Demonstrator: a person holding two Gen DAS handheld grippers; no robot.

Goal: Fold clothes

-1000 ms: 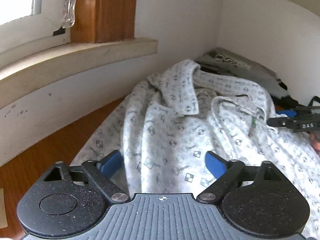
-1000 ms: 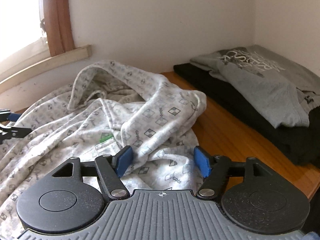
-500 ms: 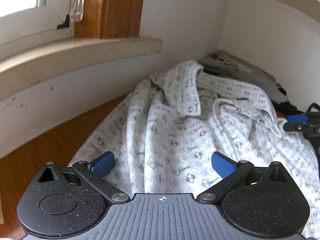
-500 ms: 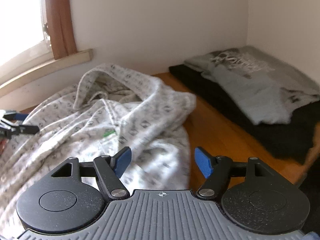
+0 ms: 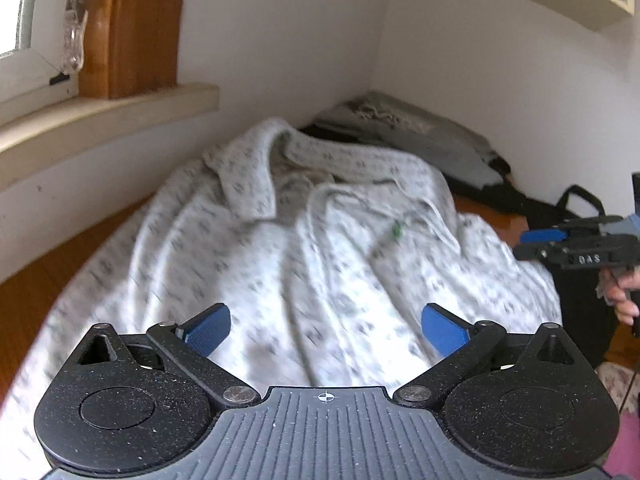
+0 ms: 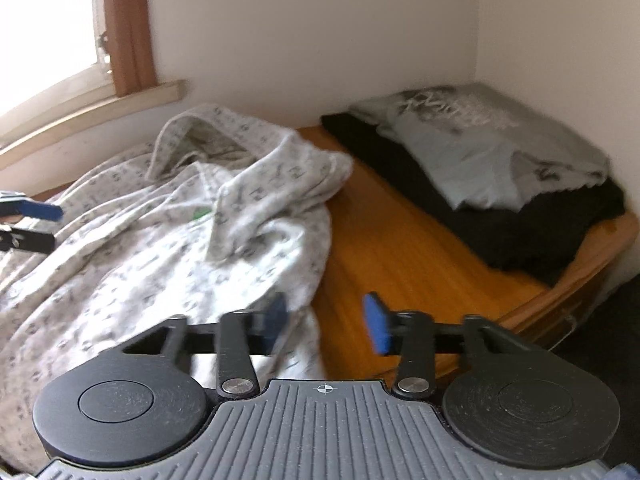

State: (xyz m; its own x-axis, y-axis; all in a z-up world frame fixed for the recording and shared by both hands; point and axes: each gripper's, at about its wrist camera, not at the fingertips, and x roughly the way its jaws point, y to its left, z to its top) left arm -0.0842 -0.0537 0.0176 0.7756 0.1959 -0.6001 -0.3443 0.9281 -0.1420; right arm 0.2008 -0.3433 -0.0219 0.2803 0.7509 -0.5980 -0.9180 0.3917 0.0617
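The left hand-held gripper [image 5: 325, 326] hovers released over the rumpled white patterned shirt [image 5: 304, 248] spread across the tabletop [image 6: 392, 248], the right hand-held gripper [image 6: 326, 320] gapes empty at the shirt's right edge, and folded grey and black clothes [image 6: 492, 176] fill the far right corner.

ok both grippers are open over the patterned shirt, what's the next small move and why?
Probably lower the left gripper onto the patterned shirt and pinch its near hem: both sets of jaws stand open and empty, the right gripper sits at the shirt's edge, and the shirt lies rumpled, unfolded.
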